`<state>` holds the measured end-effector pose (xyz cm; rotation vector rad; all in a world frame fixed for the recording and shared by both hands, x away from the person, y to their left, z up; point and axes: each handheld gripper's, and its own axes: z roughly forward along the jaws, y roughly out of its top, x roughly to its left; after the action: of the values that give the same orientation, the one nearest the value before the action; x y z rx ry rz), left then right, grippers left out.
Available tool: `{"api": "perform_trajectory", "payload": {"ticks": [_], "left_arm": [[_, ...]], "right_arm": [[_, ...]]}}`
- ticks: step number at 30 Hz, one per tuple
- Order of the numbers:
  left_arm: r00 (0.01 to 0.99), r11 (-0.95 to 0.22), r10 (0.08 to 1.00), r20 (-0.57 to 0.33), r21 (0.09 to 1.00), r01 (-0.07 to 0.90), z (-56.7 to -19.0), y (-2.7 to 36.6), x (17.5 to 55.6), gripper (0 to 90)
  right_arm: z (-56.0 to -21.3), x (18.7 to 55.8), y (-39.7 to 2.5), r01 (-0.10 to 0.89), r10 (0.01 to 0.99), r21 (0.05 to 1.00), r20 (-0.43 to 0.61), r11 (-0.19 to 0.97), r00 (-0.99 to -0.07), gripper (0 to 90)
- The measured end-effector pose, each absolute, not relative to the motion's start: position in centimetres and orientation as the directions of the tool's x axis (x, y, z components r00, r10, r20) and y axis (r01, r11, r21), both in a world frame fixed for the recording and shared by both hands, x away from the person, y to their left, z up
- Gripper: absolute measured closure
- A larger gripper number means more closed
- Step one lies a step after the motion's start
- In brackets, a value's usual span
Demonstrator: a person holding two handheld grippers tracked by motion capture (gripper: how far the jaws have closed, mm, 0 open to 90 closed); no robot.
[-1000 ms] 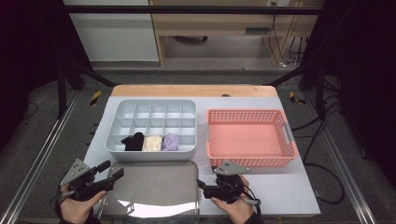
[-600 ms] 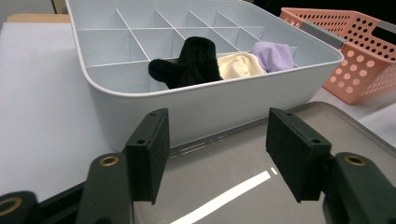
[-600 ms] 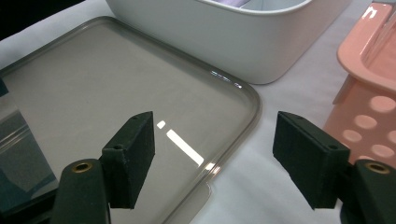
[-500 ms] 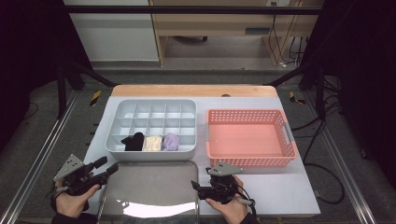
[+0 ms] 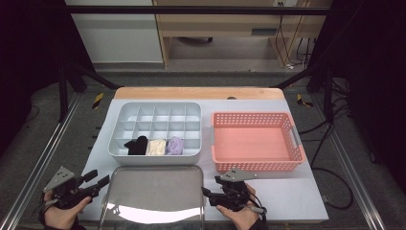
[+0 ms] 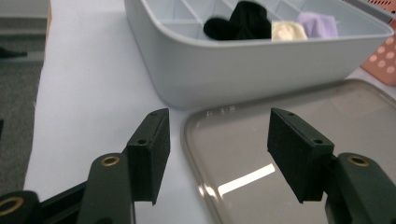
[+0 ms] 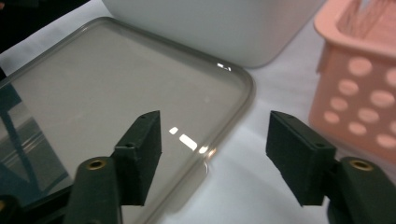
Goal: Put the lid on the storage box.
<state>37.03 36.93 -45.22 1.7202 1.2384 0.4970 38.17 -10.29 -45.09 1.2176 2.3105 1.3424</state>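
Lid (image 5: 153, 194) before divided box (image 5: 155, 129), basket (image 5: 256, 141) right of box

Off to the right there's a pink perforated basket (image 5: 256, 143), sitting on the white tabletop (image 5: 292, 191) just beside the divided bin. Looks empty as far as I can tell from above. Past the tabletop's far edge runs a wooden strip (image 5: 198, 93), then grey floor (image 5: 206, 79) and a light wood cabinet (image 5: 225, 24). Cables (image 5: 335, 184) trail down the right side.
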Motion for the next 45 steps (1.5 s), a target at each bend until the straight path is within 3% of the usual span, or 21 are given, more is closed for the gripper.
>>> {"api": "perform_trajectory", "payload": {"ticks": [12, 23, 32, 45], "left_arm": [[0.417, -0.101, 0.890, -0.185, 0.812, 0.575, -46.3, 36.5, 34.8, 39.0], [0.410, -0.096, 0.888, -0.208, 0.789, 0.607, -47.0, 37.0, 33.8, 38.9], [0.408, -0.108, 0.889, -0.210, 0.768, 0.631, -46.9, 37.6, 35.6, 39.2], [0.390, -0.113, 0.895, -0.218, 0.734, 0.669, -47.2, 37.5, 33.2, 42.7]], "right_arm": [[-46.5, 36.5, -10.8, 0.610, 0.757, 0.768, 0.279, 0.193, -0.591, 38.7], [-47.4, 35.9, -9.6, 0.614, 0.745, 0.760, 0.282, 0.211, -0.605, 36.0], [-47.6, 36.5, -8.6, 0.631, 0.746, 0.746, 0.293, 0.213, -0.598, 36.9], [-48.2, 36.6, -7.9, 0.673, 0.730, 0.708, 0.341, 0.215, -0.592, 42.7]]}}
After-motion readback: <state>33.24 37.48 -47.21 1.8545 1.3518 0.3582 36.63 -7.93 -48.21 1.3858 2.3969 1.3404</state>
